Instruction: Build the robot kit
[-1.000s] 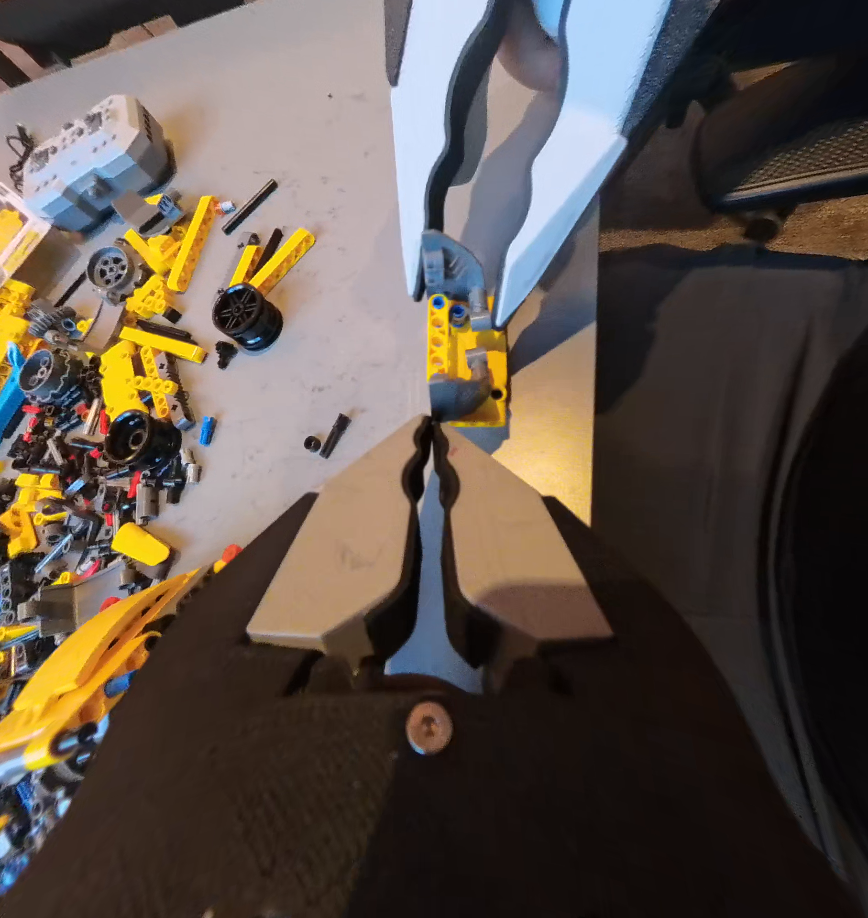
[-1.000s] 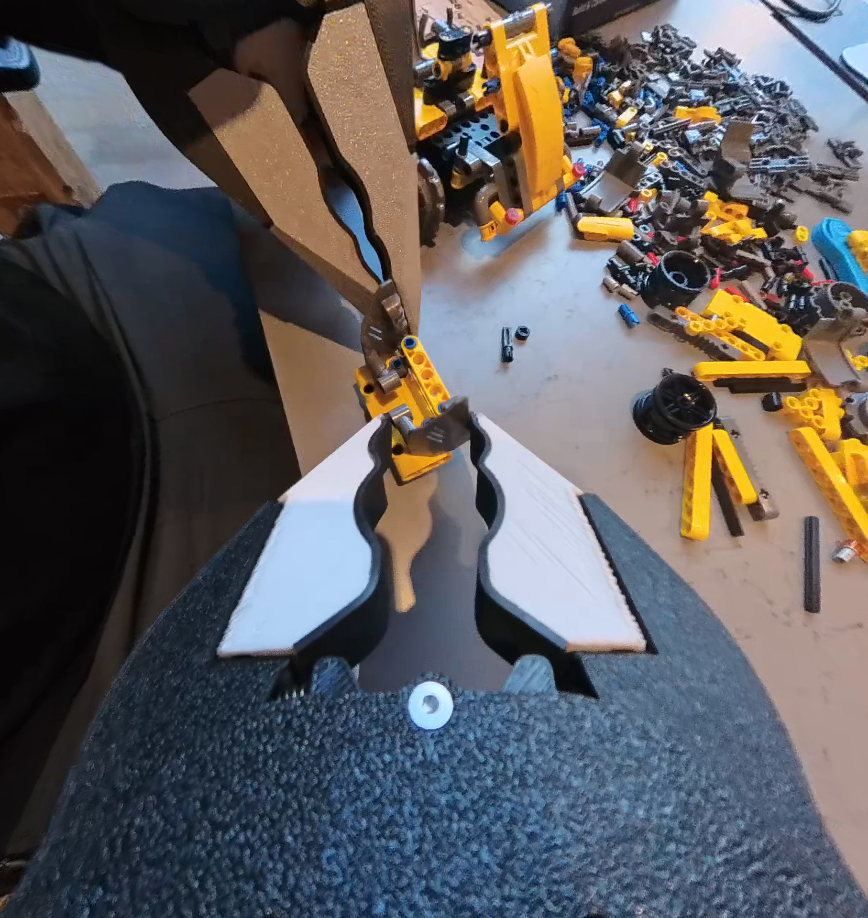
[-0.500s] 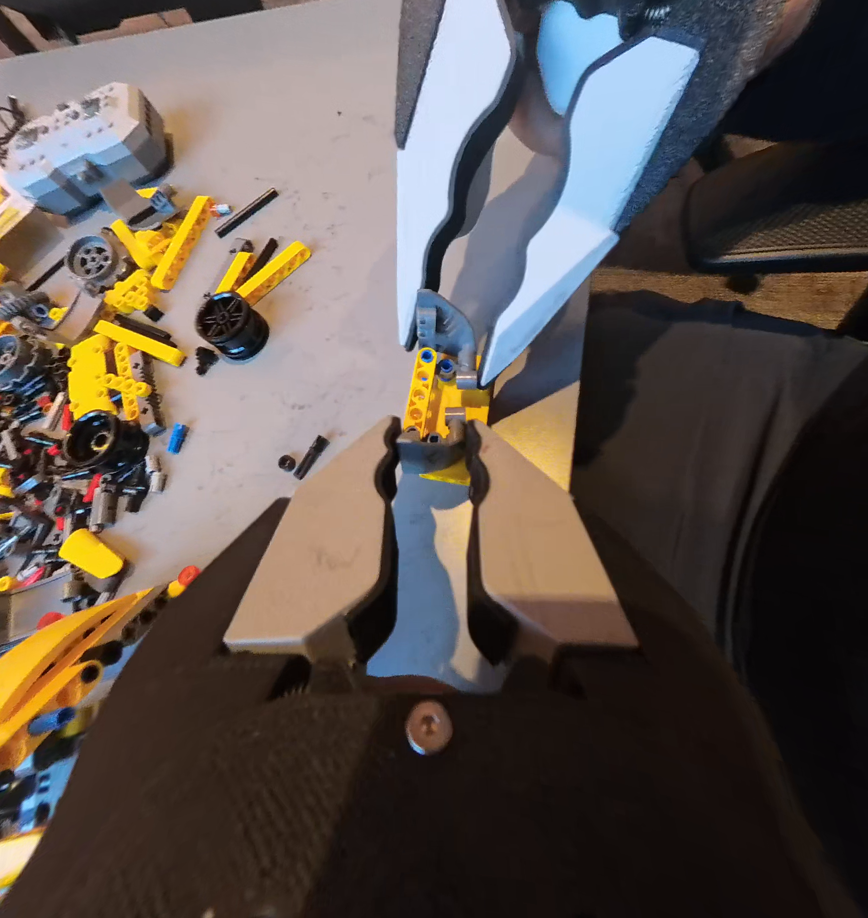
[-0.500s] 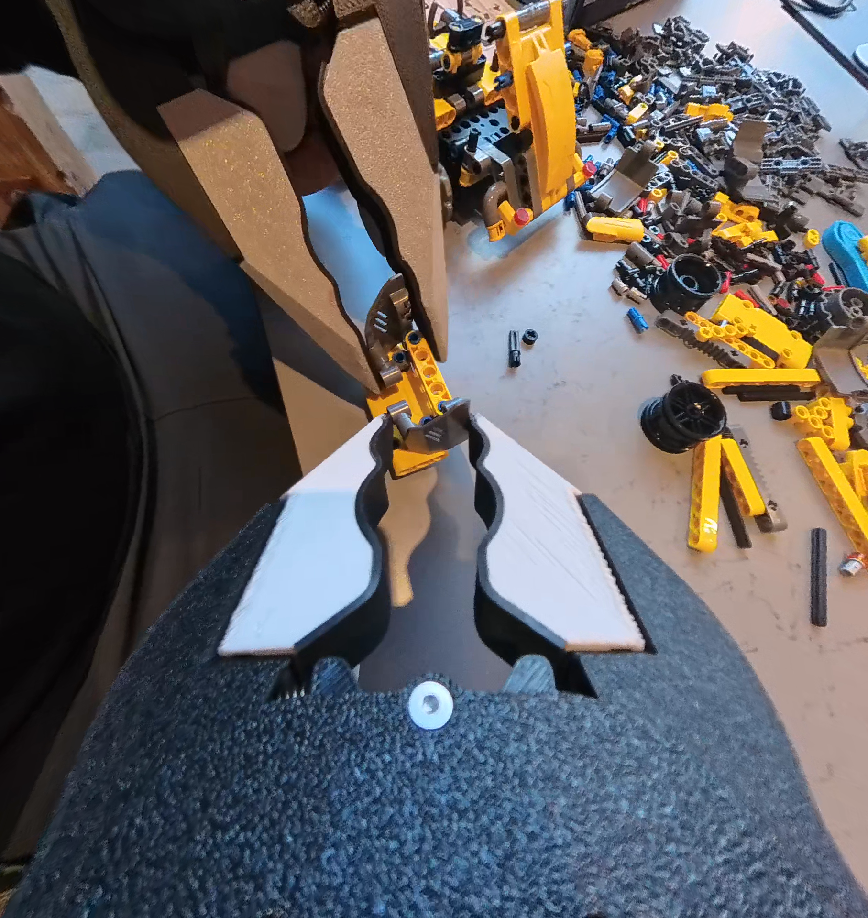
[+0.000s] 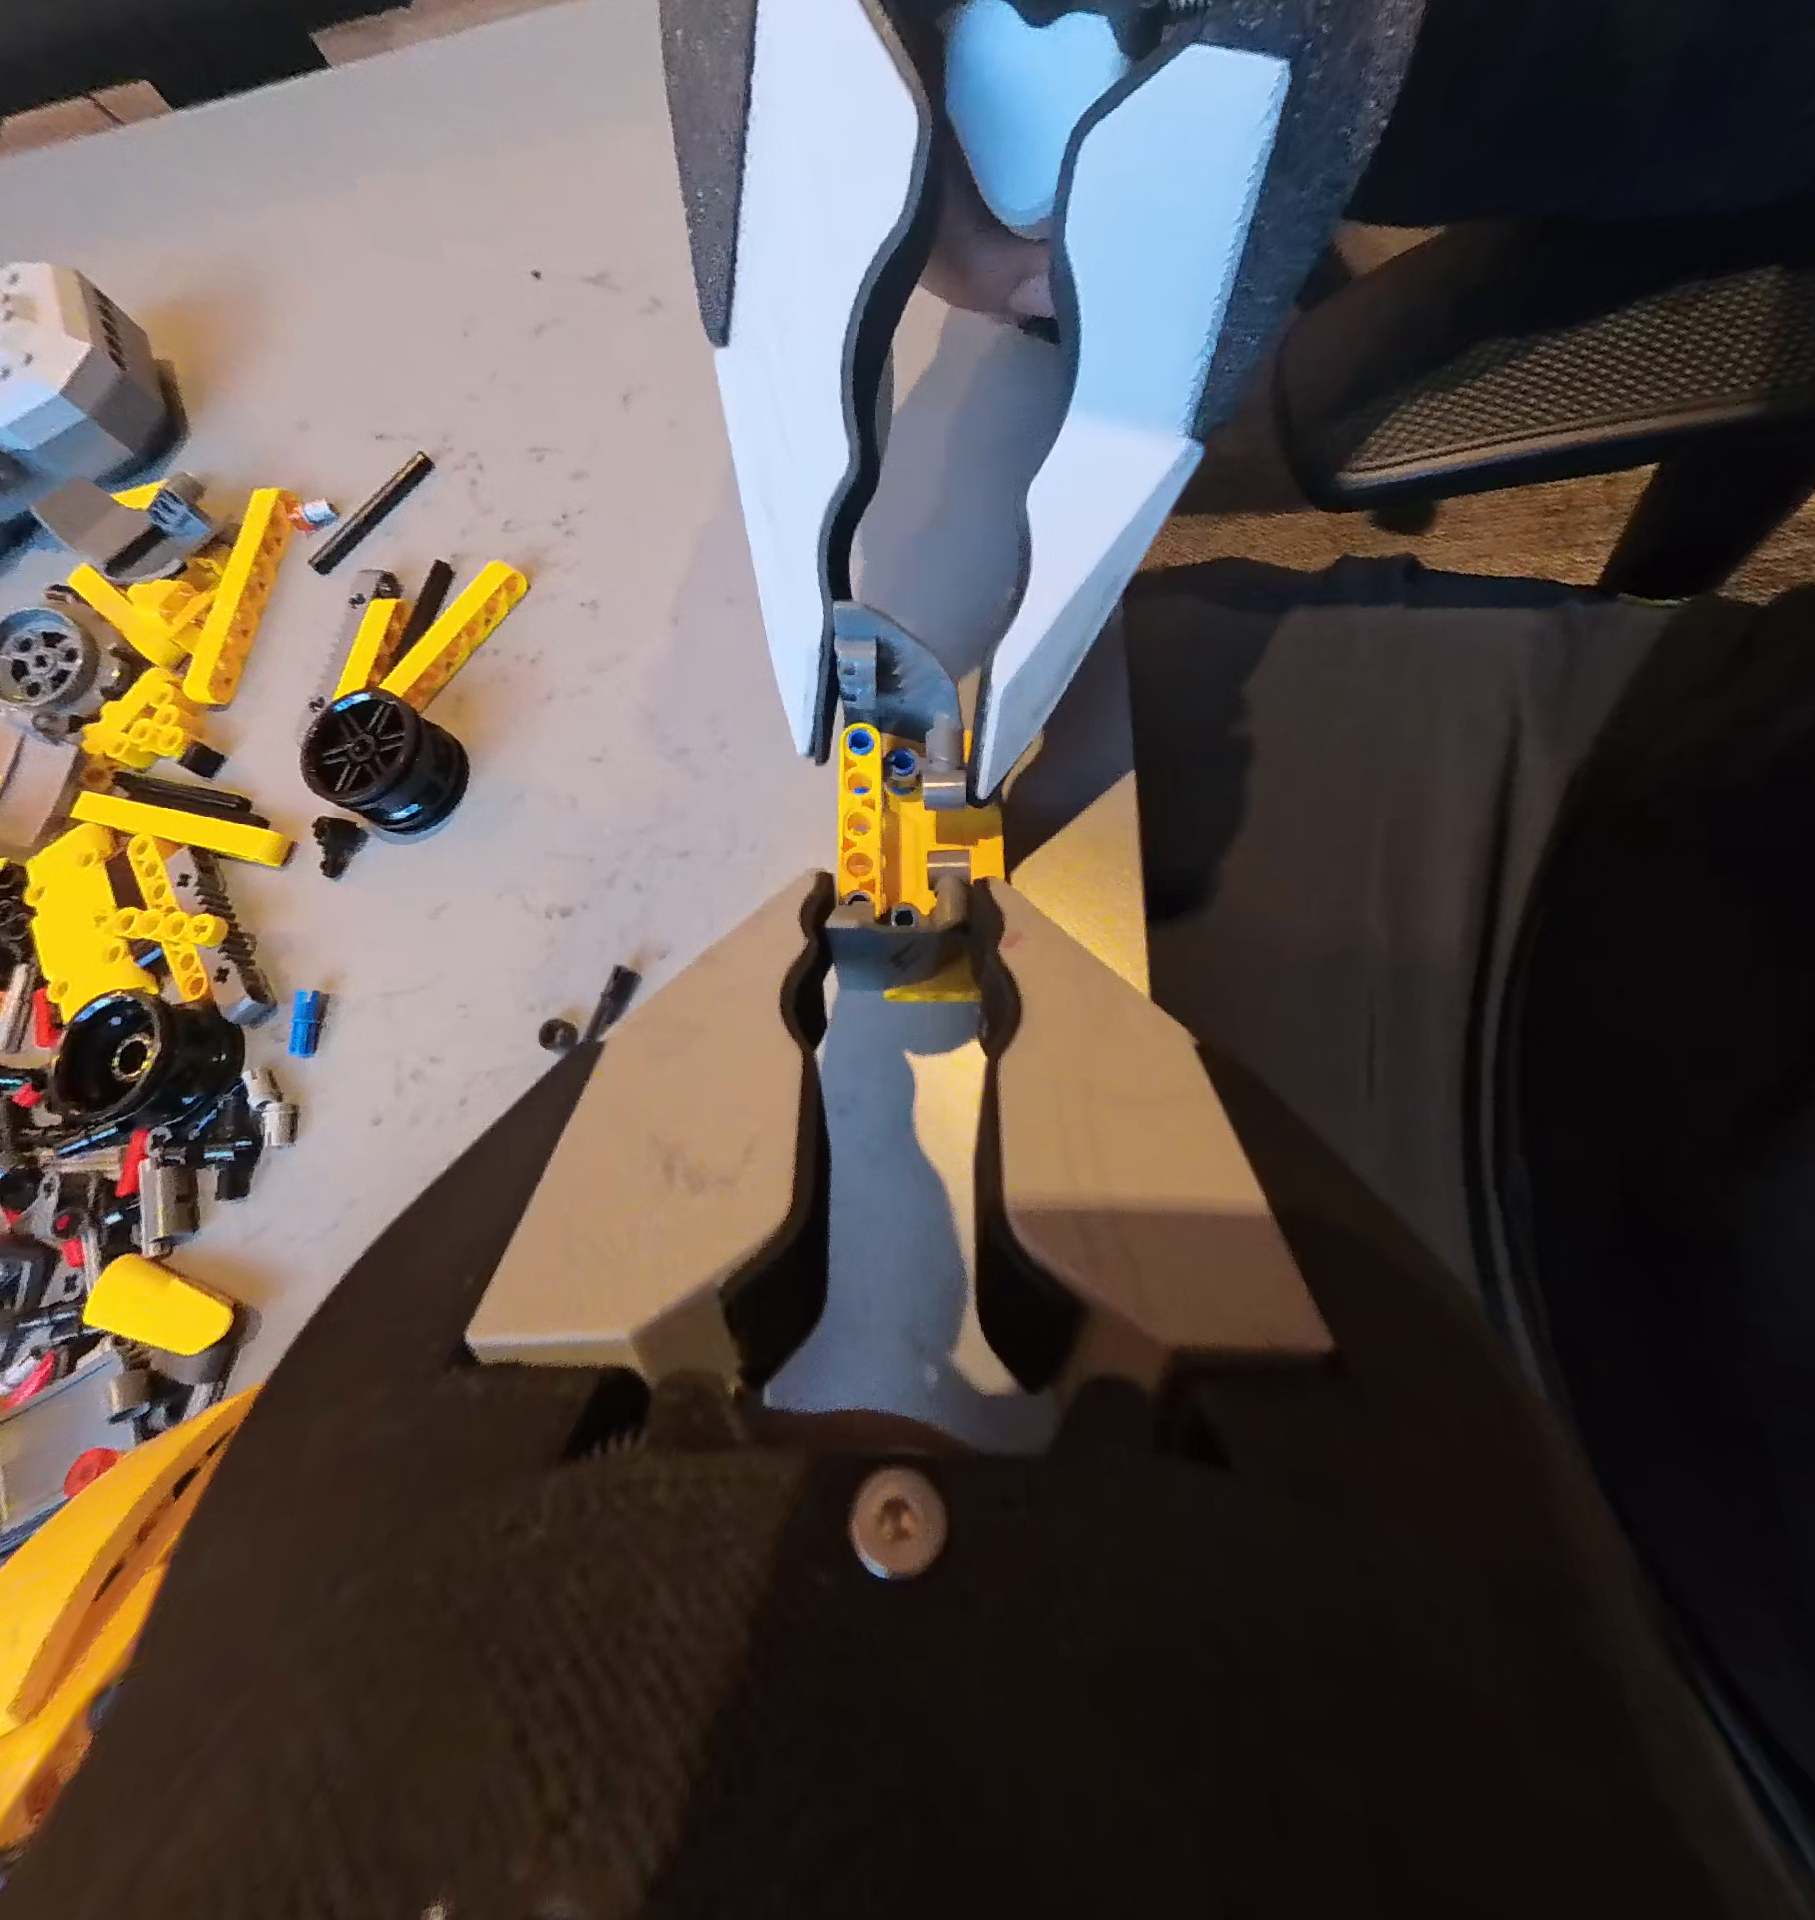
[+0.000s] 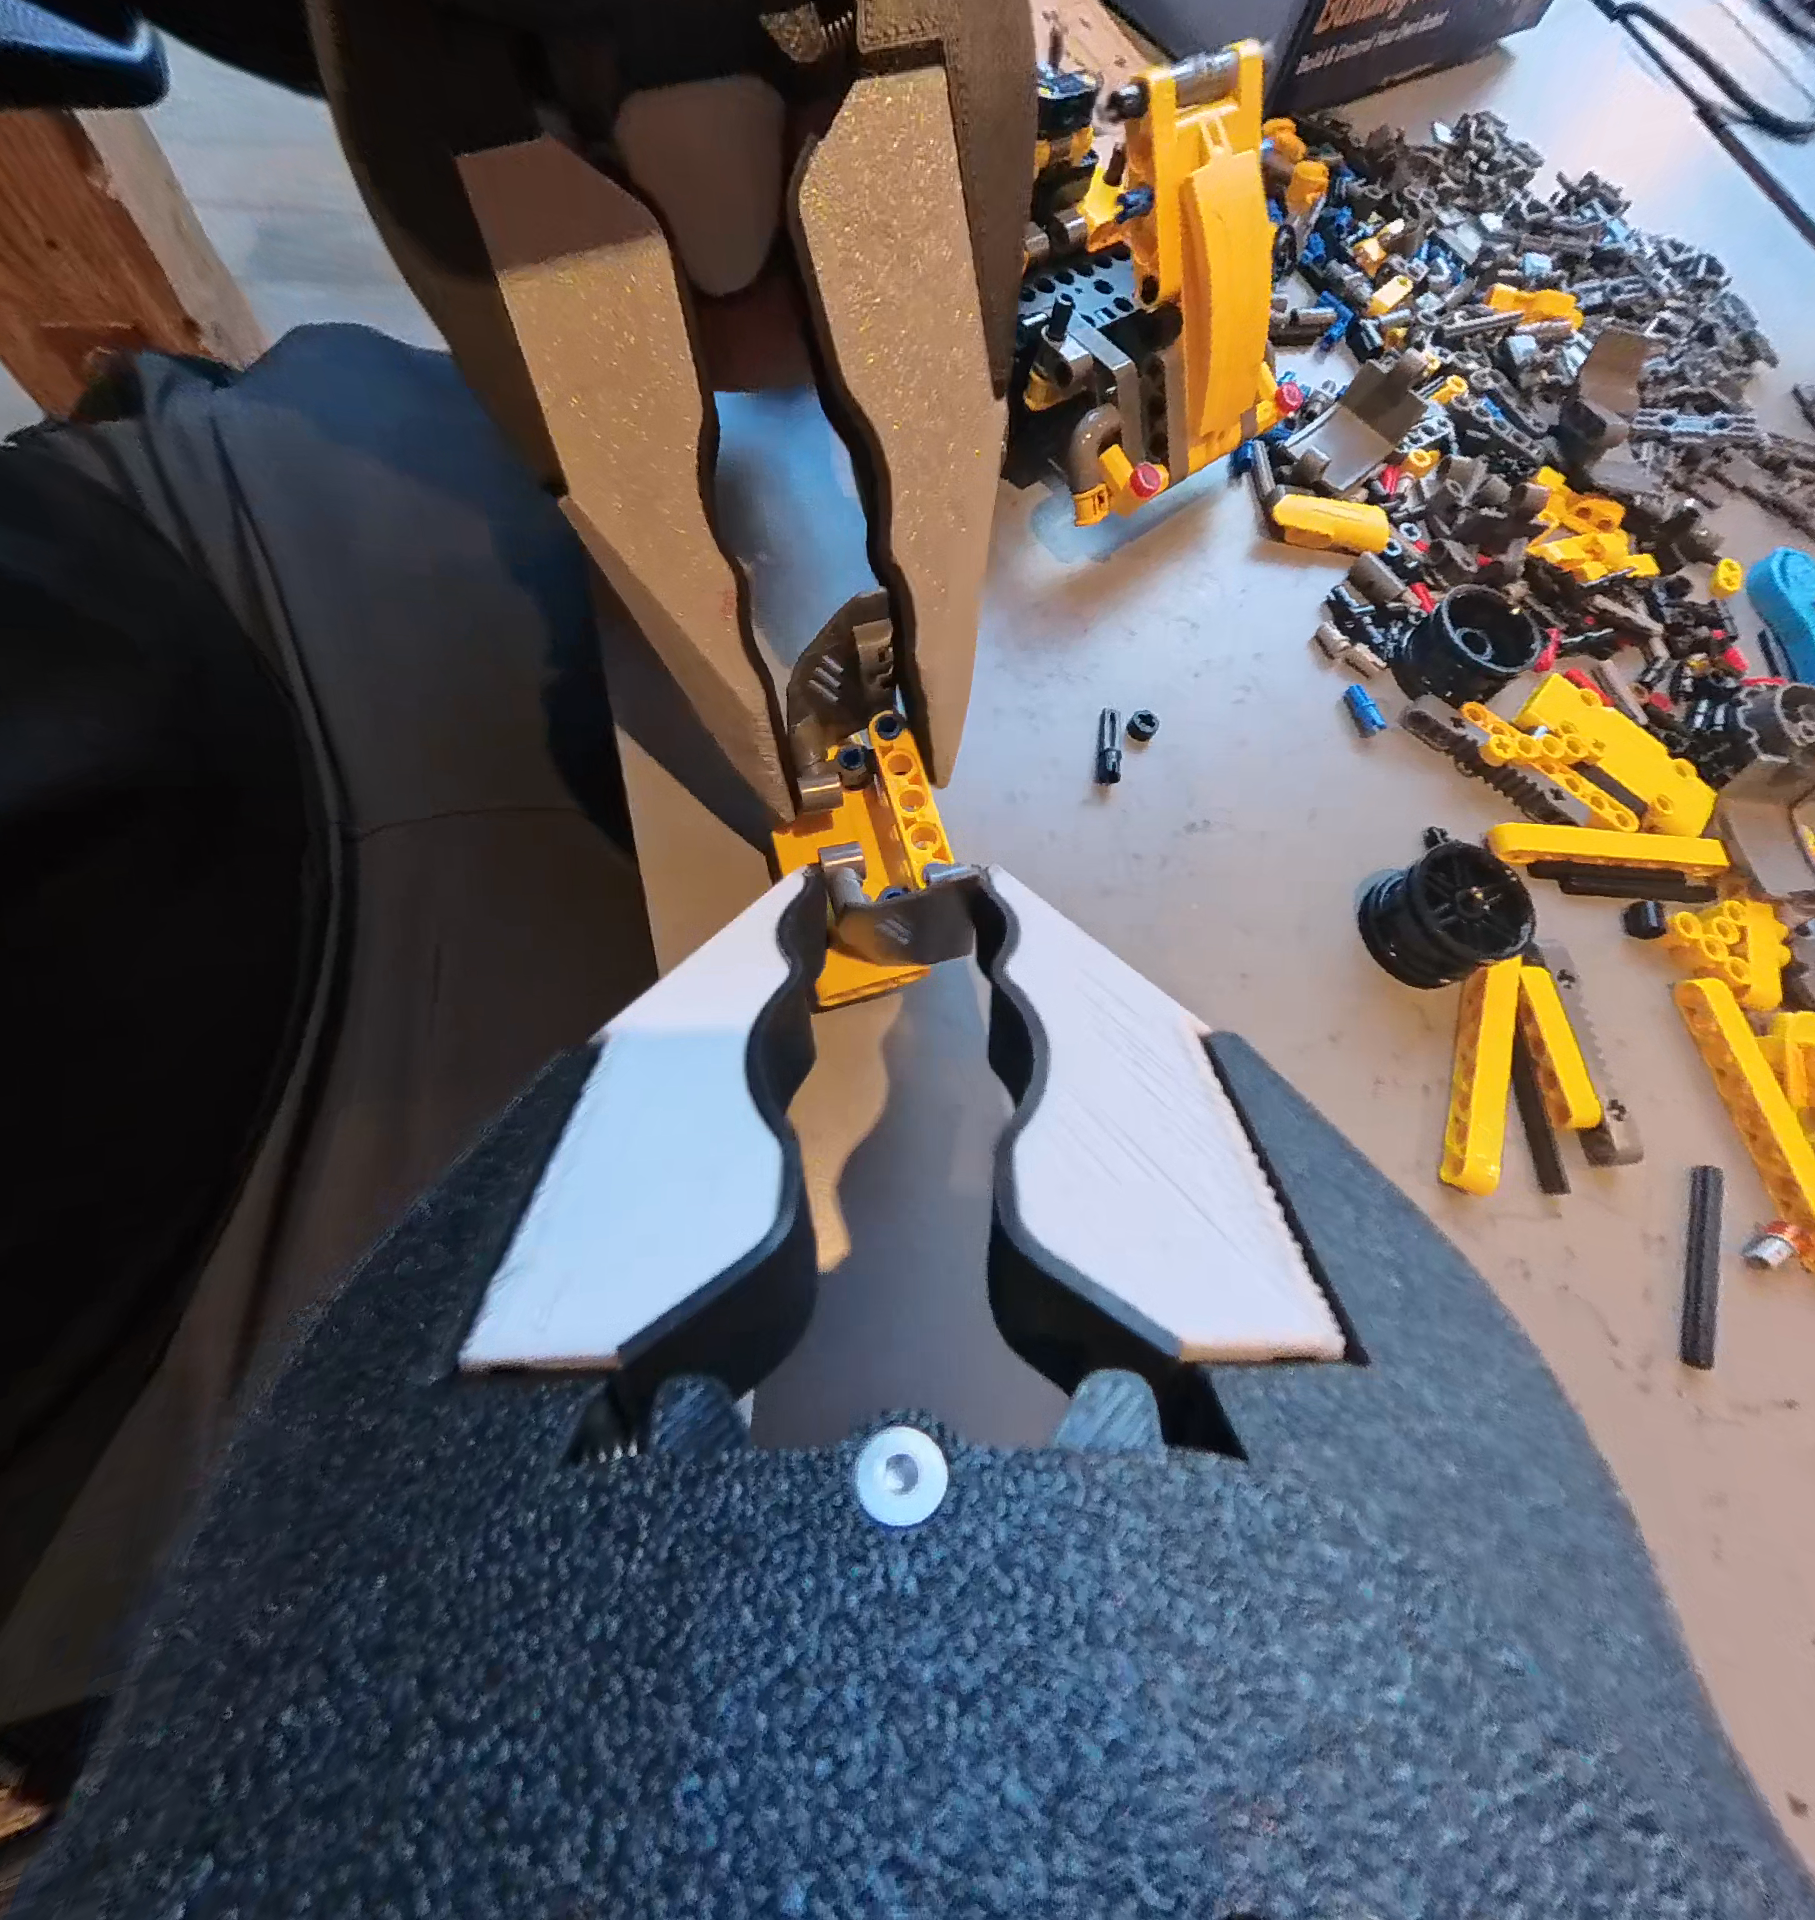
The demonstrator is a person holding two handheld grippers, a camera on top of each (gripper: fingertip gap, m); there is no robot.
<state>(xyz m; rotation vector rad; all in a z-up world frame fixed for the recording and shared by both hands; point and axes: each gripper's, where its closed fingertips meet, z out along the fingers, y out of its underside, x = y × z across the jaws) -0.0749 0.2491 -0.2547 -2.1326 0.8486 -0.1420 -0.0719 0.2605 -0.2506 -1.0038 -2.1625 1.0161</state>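
A small yellow brick assembly (image 5: pixel 908 831) with a grey curved panel at each end hangs between both grippers, over the table's edge. My left gripper (image 5: pixel 898 909), with tan fingers, is shut on the near grey panel (image 5: pixel 887 945). My right gripper (image 5: pixel 903 769), with white fingers, comes in from the top and is shut on the far grey panel (image 5: pixel 898 665). In the right wrist view my right gripper (image 6: pixel 892 894) clamps its grey panel (image 6: pixel 908 925) on the assembly (image 6: pixel 882 821), and the left gripper (image 6: pixel 856 795) grips the other end from above.
Loose yellow, black and grey bricks (image 5: pixel 124 831) and a black wheel (image 5: pixel 383 764) lie on the grey table (image 5: pixel 529 343). A grey block (image 5: pixel 41 384) stands far left. A part-built yellow vehicle (image 6: pixel 1173 281) stands behind. A person's dark clothing (image 5: pixel 1402 935) and a chair (image 5: pixel 1609 384) lie beyond the edge. My left and right fingertips are right by each other. My right tips are roughly 11 centimetres from the black wheel (image 5: pixel 383 764). It is also in sight in the right wrist view (image 6: pixel 1434 888).
My left gripper, shut beside the assembly a second ago, opened, moved forward and closed on the near grey panel. The right gripper kept its hold, and both moved slightly.
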